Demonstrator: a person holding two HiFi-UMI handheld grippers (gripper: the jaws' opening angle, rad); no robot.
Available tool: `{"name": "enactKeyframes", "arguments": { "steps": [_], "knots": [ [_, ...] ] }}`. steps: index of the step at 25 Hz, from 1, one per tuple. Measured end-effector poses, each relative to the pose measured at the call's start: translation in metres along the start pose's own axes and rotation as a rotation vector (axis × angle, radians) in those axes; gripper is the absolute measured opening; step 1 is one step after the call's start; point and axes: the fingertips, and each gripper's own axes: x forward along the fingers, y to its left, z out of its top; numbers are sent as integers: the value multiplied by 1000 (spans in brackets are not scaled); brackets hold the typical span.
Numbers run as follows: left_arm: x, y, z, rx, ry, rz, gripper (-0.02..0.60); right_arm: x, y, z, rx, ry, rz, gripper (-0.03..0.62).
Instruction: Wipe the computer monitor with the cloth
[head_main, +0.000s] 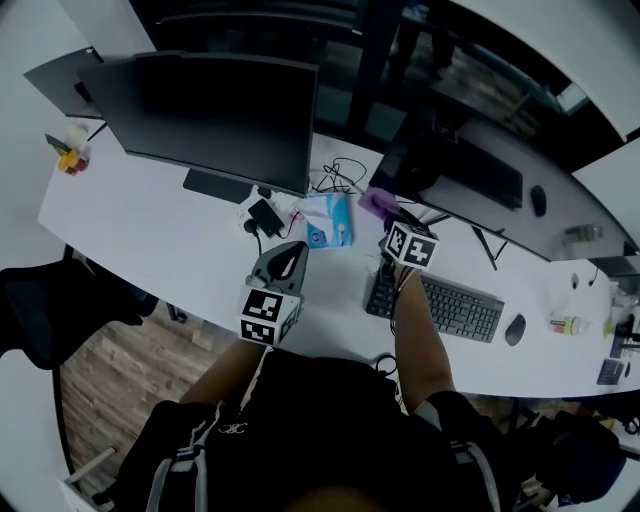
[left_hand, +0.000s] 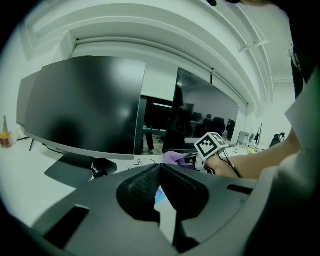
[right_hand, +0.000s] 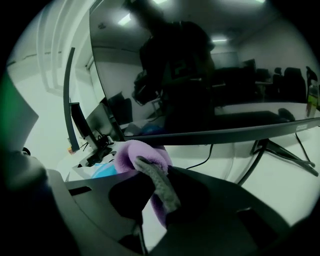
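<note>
Two dark monitors stand on the white desk. The large left monitor (head_main: 210, 115) (left_hand: 85, 105) is ahead of my left gripper (head_main: 285, 255) (left_hand: 160, 170), whose jaws are shut with nothing between them. My right gripper (head_main: 388, 215) (right_hand: 155, 175) is shut on a bunched purple cloth (head_main: 376, 202) (right_hand: 140, 155) (left_hand: 175, 157). It holds the cloth just in front of the right monitor (head_main: 465, 170) (right_hand: 200, 75), near its lower left edge. Whether the cloth touches the screen I cannot tell. That screen reflects a dark figure.
A blue tissue pack (head_main: 330, 220) lies between the grippers, with cables and a plug (head_main: 265, 215) beside it. A keyboard (head_main: 445, 305) and mouse (head_main: 515, 328) sit at the right. The right monitor's stand legs (right_hand: 272, 150) spread on the desk. Small bottles (head_main: 72, 150) stand far left.
</note>
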Motion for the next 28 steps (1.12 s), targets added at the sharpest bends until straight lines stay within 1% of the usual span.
{"name": "enactKeyframes", "arguments": {
  "steps": [10,20,28],
  "knots": [
    [6,-31,6,32,5,-53,14,-31,-41,3,51,-54,-73,81],
    [14,-62,18,63,-4,-86,14,-58,-84,2,110,-72,-135,81],
    [24,-96,27,87,-7,-99,14,-72,-110,6,101,-74,-156,80]
  ]
}}
